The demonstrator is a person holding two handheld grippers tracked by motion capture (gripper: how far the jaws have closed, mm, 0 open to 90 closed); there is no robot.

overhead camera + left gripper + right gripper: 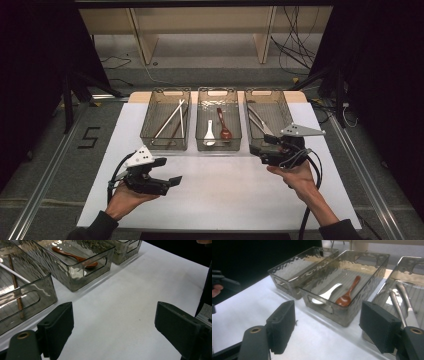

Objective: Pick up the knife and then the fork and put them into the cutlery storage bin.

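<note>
Three smoky clear bins stand in a row at the back of a white mat (220,195). The left bin (165,146) holds chopsticks (170,119). In the middle bin (218,148) lie a white spoon (209,134) and a brown wooden spoon (223,125). The right bin (267,92) holds metal cutlery (259,120). My left gripper (172,181) hovers over the mat in front of the left bin, open and empty (115,327). My right gripper (261,147) is at the right bin's front wall, open with nothing between its jaws (329,325).
The mat's edges drop to grey floor with metal rails on both sides. A wooden shelf frame (200,30) and loose cables (295,45) lie beyond the bins. Bare mat stretches between the two hands.
</note>
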